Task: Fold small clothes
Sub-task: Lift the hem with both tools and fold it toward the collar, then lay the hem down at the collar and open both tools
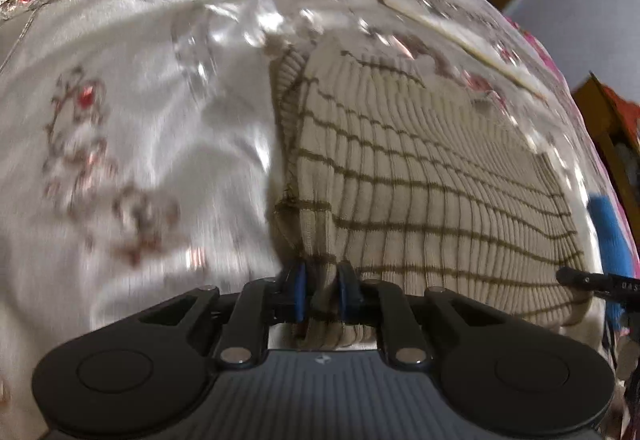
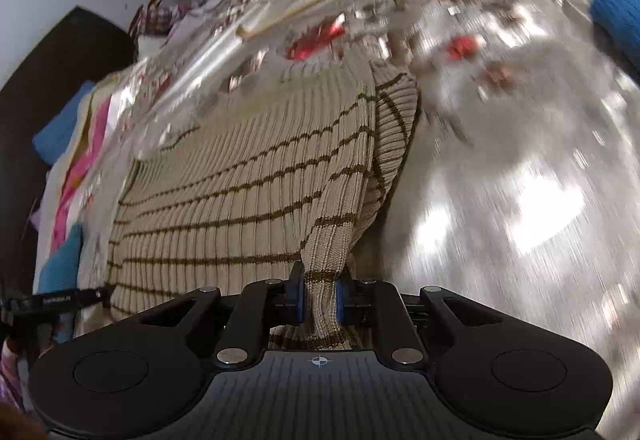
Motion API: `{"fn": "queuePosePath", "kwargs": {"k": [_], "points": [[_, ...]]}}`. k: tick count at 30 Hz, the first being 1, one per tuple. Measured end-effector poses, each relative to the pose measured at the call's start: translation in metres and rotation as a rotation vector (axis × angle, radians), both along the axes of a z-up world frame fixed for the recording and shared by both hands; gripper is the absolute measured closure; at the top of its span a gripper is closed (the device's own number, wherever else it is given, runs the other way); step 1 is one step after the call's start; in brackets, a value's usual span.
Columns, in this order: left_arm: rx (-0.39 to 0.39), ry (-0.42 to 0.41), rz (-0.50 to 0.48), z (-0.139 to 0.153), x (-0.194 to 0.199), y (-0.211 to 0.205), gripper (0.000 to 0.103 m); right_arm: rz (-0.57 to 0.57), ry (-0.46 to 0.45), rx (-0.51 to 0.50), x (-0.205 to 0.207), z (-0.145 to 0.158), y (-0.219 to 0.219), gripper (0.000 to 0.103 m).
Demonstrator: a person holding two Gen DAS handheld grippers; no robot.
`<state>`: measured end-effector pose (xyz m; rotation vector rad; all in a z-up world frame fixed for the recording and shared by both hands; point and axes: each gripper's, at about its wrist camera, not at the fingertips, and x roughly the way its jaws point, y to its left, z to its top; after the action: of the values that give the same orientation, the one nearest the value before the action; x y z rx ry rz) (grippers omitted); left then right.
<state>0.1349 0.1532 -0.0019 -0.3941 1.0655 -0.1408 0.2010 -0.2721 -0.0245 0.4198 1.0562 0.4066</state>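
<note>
Ribbed beige knit top point(image 1: 420, 175) with thin brown stripes lies spread on a glossy white satin bedspread point(image 1: 160, 127) embroidered with red and silver floral motifs. Left gripper point(image 1: 322, 290): jaws clenched on a bunched fold at the top's near left edge, blue pads pressing the knit. Right gripper point(image 2: 320, 298): jaws likewise clamped on a gathered rib of the near right edge; a blue knit piece point(image 2: 618, 15) lies well apart on the satin.

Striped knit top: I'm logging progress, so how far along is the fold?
Done: the striped knit top lies spread on the shiny sheet. In hand: left gripper and right gripper each pinch a near corner. Left: no fold over the body is visible yet.
</note>
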Motion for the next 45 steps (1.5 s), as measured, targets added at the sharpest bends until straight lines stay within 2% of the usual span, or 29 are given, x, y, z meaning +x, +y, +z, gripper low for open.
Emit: {"fn": "queuePosePath", "kwargs": {"k": [2, 3, 5, 7, 10, 12, 14, 17, 20, 22, 23, 24, 26, 30, 33, 36, 38, 40, 42, 45], "points": [[0.006, 0.004, -0.007, 0.002, -0.017, -0.002, 0.082, 0.024, 0.032, -0.022, -0.021, -0.001, -0.005, 0.088], [0.010, 0.002, -0.007, 0.003, -0.024, -0.003, 0.081, 0.032, 0.037, -0.056, -0.030, 0.000, -0.006, 0.084], [0.031, -0.015, 0.000, 0.008, -0.035, -0.004, 0.080, 0.043, 0.009, -0.148, -0.046, 0.007, -0.004, 0.083], [0.060, -0.047, 0.013, 0.016, -0.043, -0.004, 0.081, 0.041, -0.067, -0.232, -0.056, 0.022, -0.002, 0.075], [0.126, -0.110, 0.043, 0.031, -0.050, -0.004, 0.080, 0.030, -0.228, -0.299, -0.061, 0.050, 0.008, 0.075], [0.151, -0.155, 0.055, 0.038, -0.052, -0.006, 0.080, 0.060, -0.303, -0.287, -0.053, 0.060, 0.021, 0.075], [0.165, -0.193, 0.056, 0.042, -0.048, -0.010, 0.079, 0.123, -0.329, -0.258, -0.037, 0.060, 0.047, 0.073], [0.159, -0.237, 0.057, 0.042, -0.039, -0.019, 0.075, 0.175, -0.314, -0.214, -0.003, 0.042, 0.092, 0.069], [0.195, -0.264, 0.041, 0.037, -0.032, -0.030, 0.074, 0.173, -0.257, -0.145, 0.026, 0.015, 0.128, 0.068], [0.207, -0.265, 0.023, 0.031, -0.024, -0.036, 0.073, 0.164, -0.230, -0.160, 0.038, 0.000, 0.146, 0.068], [0.210, -0.265, 0.018, 0.029, -0.021, -0.037, 0.073, 0.159, -0.224, -0.193, 0.043, -0.006, 0.153, 0.073], [0.217, -0.268, 0.015, 0.027, -0.020, -0.039, 0.073, 0.155, -0.228, -0.219, 0.040, -0.009, 0.156, 0.084], [0.235, -0.283, 0.013, 0.027, -0.019, -0.040, 0.073, 0.143, -0.232, -0.234, 0.041, -0.005, 0.157, 0.099], [0.219, -0.326, 0.029, 0.032, -0.017, -0.039, 0.073, 0.097, -0.274, -0.174, 0.042, 0.016, 0.143, 0.100], [0.245, -0.378, 0.042, 0.037, -0.015, -0.043, 0.072, 0.045, -0.332, -0.137, 0.047, 0.030, 0.141, 0.100], [0.273, -0.400, 0.034, 0.033, -0.008, -0.053, 0.070, -0.006, -0.337, -0.119, 0.057, 0.025, 0.145, 0.100], [0.328, -0.375, 0.025, 0.021, 0.001, -0.060, 0.070, 0.006, -0.318, -0.179, 0.064, 0.006, 0.156, 0.100], [0.401, -0.312, 0.016, 0.005, 0.009, -0.063, 0.070, 0.037, -0.281, -0.243, 0.068, -0.014, 0.165, 0.100], [0.419, -0.305, 0.025, 0.002, 0.006, -0.060, 0.066, 0.038, -0.291, -0.242, 0.065, -0.014, 0.164, 0.098], [0.416, -0.295, 0.068, 0.007, 0.001, -0.050, 0.065, 0.031, -0.311, -0.218, 0.060, -0.001, 0.158, 0.092]]}}
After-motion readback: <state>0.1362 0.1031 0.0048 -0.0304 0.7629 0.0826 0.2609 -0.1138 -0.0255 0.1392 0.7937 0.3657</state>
